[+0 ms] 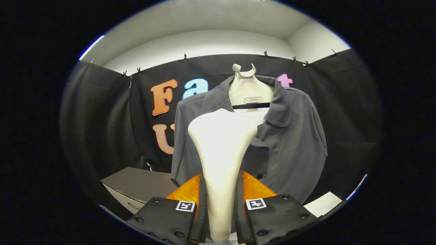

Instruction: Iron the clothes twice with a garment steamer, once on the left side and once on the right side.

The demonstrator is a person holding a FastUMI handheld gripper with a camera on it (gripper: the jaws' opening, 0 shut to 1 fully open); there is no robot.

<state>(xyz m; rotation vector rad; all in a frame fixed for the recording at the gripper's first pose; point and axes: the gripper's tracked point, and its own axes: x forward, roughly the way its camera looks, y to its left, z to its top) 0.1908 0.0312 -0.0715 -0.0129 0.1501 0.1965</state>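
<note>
We see gripper (220, 204) clamped on steamer (221, 149) | head upright, before grey shirt (289, 143) | shirt on hanger (250, 92)

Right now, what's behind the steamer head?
The grey shirt on its hanger. The steamer, clamped in the hand-held gripper, covers the shirt's middle, so any contact can't be seen.

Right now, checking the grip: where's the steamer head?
The steamer head stands clamped between the tongs, just before the grey shirt.
</note>
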